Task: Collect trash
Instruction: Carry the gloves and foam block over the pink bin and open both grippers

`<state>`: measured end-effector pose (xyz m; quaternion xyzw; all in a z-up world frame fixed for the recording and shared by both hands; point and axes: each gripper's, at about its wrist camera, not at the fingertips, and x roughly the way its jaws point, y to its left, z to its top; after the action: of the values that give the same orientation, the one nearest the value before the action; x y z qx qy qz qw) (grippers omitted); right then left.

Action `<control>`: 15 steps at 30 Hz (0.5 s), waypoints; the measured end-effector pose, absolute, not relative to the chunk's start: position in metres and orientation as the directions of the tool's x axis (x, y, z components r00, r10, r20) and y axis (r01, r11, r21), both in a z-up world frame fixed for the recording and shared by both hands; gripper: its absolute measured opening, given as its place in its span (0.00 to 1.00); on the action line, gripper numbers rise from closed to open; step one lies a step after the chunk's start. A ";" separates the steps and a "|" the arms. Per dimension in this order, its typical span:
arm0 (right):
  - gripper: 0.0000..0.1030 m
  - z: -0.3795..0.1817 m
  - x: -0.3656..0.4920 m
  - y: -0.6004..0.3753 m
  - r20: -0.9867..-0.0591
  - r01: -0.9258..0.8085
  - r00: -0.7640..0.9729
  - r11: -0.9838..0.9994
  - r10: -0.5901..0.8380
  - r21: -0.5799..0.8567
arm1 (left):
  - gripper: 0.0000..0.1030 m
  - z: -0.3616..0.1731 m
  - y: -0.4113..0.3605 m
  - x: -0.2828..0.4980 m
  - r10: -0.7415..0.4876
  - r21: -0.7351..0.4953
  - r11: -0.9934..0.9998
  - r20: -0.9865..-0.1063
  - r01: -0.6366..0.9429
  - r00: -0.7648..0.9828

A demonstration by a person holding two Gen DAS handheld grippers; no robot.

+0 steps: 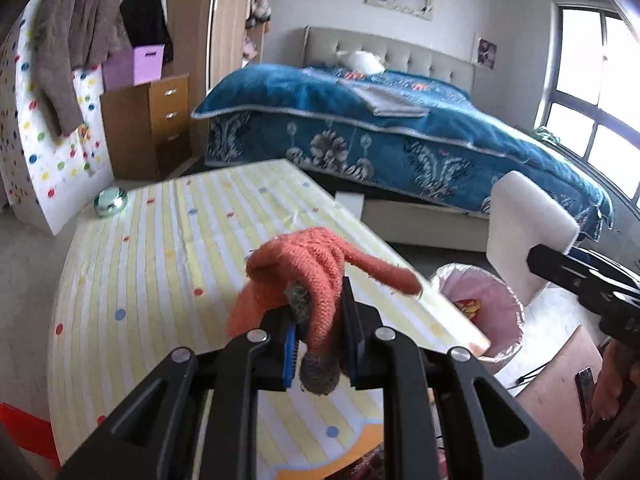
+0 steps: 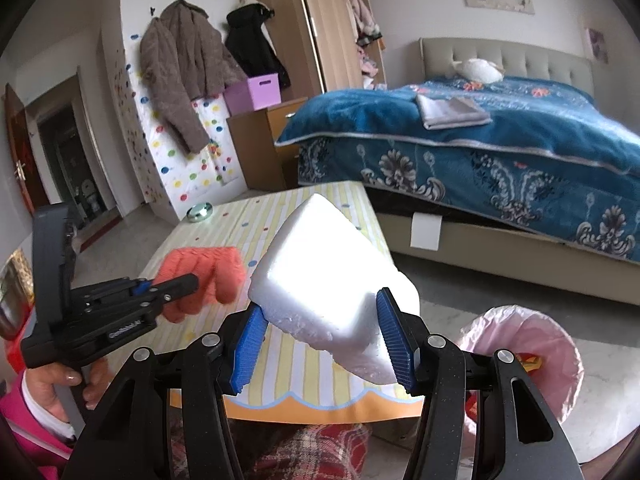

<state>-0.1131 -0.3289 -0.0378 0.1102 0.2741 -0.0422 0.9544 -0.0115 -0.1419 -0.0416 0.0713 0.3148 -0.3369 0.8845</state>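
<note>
Left gripper (image 1: 318, 334): clamped on an orange knitted glove (image 1: 304, 276), which bunches up between the blue pads and hangs clear above the desk (image 1: 152, 264); a grey cuff end droops below the jaws.
Right gripper (image 2: 326, 340): closed on a white foam block (image 2: 332, 280), one blue pad on each side, the block lifted above the desk's near edge.
Bed (image 1: 400, 128): beyond the desk's far side, blue cover hanging to the floor; well apart from both hands.
Desk: yellow-striped cloth with coloured dots; only a small shiny round dish (image 1: 111, 201) sits on it, near the far left corner.
Bin (image 2: 528, 360): lined with a pink bag, standing on the floor just beside the desk's right edge, mouth open upward; something red and yellow already lies inside.
Step in hand: both pieces of trash appear picked up and raised, so this looks like the carry toward the bin.
Next move: probably swing the foam block right, past the desk corner and over the bin mouth, then let go; the glove follows the same way.
Edges: the desk's right edge and near corner lie between the hands and the bin; the foam block is bulky beside the bin mouth, so it likely needs centring.
Open room: bare floor between bin and bed, and free air above the bin.
Risk: the two hands may crowd each other over one bin.
</note>
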 end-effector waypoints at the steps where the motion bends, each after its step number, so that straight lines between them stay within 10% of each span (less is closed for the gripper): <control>1: 0.53 -0.037 -0.115 -0.330 -0.530 0.144 0.847 0.972 -0.024 0.186 | 0.16 -0.039 -0.145 -0.014 -0.556 -0.082 0.758 -0.600 0.647 0.575; 15: 0.53 -0.035 -0.165 -0.384 -0.534 0.314 0.828 0.929 -0.168 0.195 | 0.16 -0.034 -0.256 -0.057 -0.665 -0.023 0.590 -0.580 0.807 0.470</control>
<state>-0.1655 -0.3844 -0.0348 0.1389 0.2636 -0.1275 0.9460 -0.0574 -0.2559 -0.0341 0.1279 0.2768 -0.4341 0.8477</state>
